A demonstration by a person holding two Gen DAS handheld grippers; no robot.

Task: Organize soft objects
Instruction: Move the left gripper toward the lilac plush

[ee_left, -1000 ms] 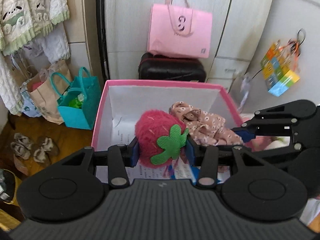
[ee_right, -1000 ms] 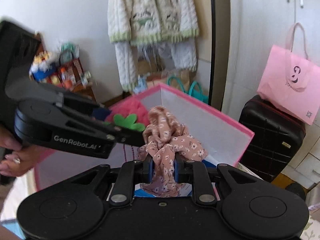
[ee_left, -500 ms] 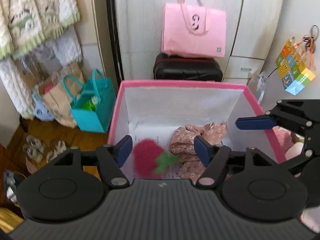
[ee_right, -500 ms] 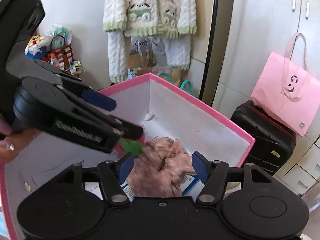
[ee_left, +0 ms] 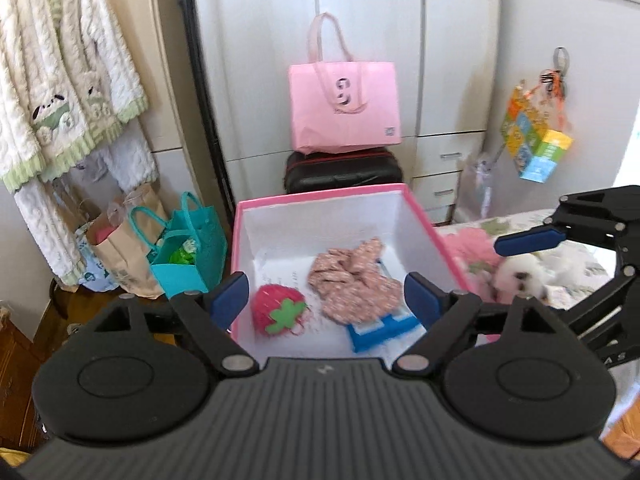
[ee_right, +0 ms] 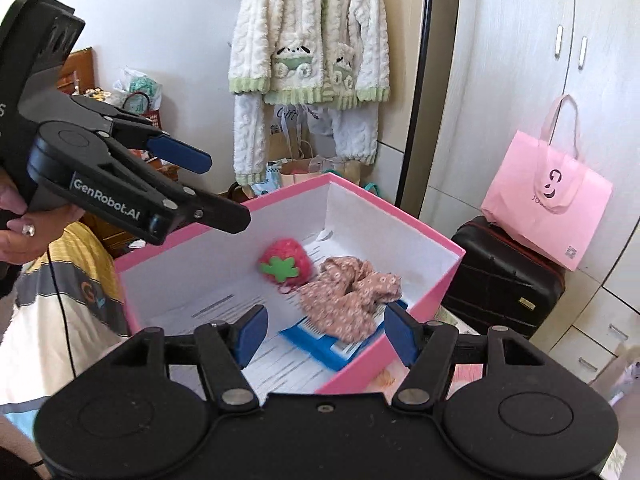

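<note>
A pink box with white walls (ee_left: pixel 420 216) (ee_right: pixel 420 224) holds a red plush strawberry (ee_left: pixel 276 314) (ee_right: pixel 286 262) and a pink floral scrunchie (ee_left: pixel 352 280) (ee_right: pixel 348 292), which lies partly on a blue booklet (ee_left: pixel 380 328) (ee_right: pixel 316 338). My left gripper (ee_left: pixel 326 296) is open and empty above the box's near edge. My right gripper (ee_right: pixel 322 332) is open and empty above the box's other side. A white plush toy (ee_left: pixel 520 274) and something pink (ee_left: pixel 468 246) lie on the bed right of the box.
A pink tote bag (ee_left: pixel 344 108) (ee_right: pixel 548 200) sits on a black suitcase (ee_left: pixel 344 170) (ee_right: pixel 500 272) behind the box. Teal and paper bags (ee_left: pixel 176 248) stand on the floor at left. Knitted clothes (ee_right: pixel 308 40) hang on the wall. Cupboard doors stand behind.
Both grippers opened and dropped the strawberry and the scrunchie into the box, then drew back and up. Both items now rest on the box floor.
</note>
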